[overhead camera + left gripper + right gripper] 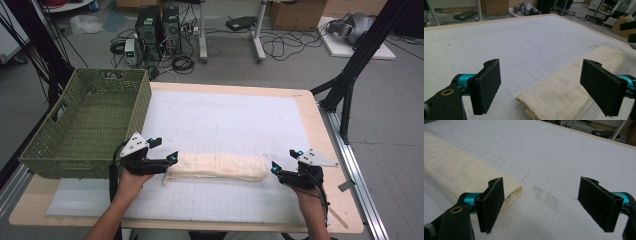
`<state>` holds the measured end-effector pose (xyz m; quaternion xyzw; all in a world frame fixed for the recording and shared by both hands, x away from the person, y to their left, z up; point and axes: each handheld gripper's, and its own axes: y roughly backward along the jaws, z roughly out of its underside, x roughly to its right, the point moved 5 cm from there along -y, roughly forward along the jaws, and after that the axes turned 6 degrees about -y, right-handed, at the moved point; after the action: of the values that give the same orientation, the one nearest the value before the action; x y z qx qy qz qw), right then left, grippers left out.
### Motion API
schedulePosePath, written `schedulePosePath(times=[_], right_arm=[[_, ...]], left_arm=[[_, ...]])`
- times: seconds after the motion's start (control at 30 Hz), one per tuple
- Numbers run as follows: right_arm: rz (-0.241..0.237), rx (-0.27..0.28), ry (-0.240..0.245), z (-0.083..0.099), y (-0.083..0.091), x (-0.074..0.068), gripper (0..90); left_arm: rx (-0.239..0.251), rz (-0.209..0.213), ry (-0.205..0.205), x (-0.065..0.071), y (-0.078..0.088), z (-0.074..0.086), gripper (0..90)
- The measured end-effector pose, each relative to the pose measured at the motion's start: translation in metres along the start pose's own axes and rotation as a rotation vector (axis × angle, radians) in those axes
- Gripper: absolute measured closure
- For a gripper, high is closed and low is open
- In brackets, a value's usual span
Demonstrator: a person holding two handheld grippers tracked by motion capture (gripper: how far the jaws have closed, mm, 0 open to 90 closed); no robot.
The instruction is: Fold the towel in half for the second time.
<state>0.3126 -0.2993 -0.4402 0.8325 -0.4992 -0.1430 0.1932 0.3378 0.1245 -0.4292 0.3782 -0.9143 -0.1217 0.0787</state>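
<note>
A cream cloth, folded into a long narrow strip, lies on the white gridded mat near the table's front. My left gripper is open at the cloth's left end; in the left gripper view the folded cloth lies between and below the jaws of that gripper. My right gripper is open just off the cloth's right end. In the right gripper view the cloth's end sits behind the left jaw of that gripper, with bare mat between the jaws.
A green woven basket stands at the table's left, close to my left hand. The wooden table edge runs along the right. Computers, cables and black frame legs stand on the floor beyond. A dark speckled smudge marks the mat.
</note>
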Motion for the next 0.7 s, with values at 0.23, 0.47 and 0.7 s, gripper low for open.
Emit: schedulePosePath(times=[0.23,0.47,0.7], right_arm=[[-0.001,0.018,-0.016,-0.003,0.0005,0.0026,11.7],[-0.007,0.013,-0.019,-0.0035,0.0004,0.0029,11.5],[-0.01,0.0,-0.007,-0.0017,-0.0001,0.0013,11.5]], left_arm=[[0.004,-0.004,-0.005,-0.0012,0.0006,-0.0004,17.5],[-0.007,0.0,-0.009,0.0,0.0002,0.0008,18.0],[-0.018,-0.003,-0.009,-0.0004,-0.0019,0.002,18.2]])
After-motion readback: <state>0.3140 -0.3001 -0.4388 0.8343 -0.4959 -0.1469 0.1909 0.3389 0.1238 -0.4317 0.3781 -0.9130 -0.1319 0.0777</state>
